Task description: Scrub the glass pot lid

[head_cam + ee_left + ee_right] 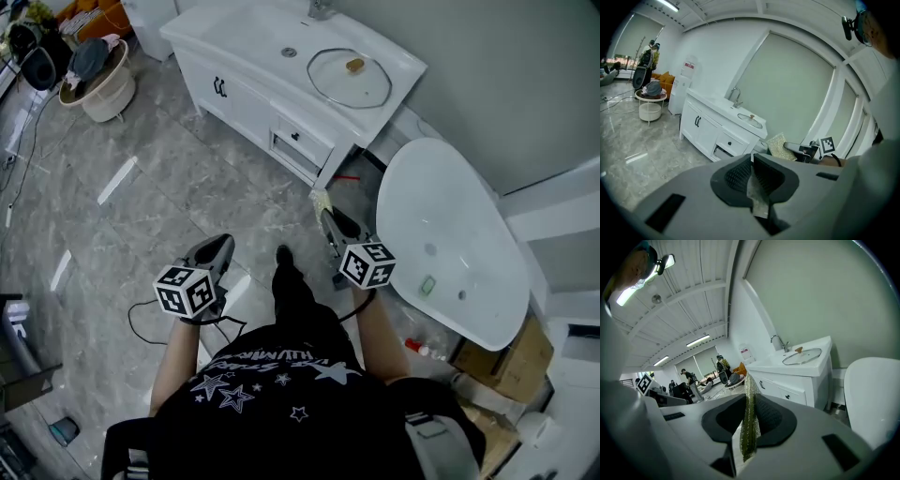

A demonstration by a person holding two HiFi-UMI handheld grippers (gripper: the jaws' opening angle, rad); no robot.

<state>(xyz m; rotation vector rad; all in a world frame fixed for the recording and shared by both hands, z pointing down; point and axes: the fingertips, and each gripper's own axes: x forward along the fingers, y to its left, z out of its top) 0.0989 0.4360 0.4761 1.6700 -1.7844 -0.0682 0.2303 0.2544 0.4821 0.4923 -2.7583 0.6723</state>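
Scrubbing has not begun, by my reading: the glass pot lid (349,77) lies flat on the white vanity bench (405,66), beside its basin (267,37) and well apart from both tools. The right hand-held gripper (749,401) is clamped on a gold-green scouring pad (750,427), held edge-on. The left hand-held gripper (753,164) has its jaws together, pinching a thin greyish scrap (757,199) (what it is I cannot tell). Still to do: reach the lid, steady it, scrub. Around stand a grey marble floor (141,197), a white bathtub (450,234) at the right and a round side table (649,110) farther off

Head view looks steeply down; all views share the pot lid (349,79).
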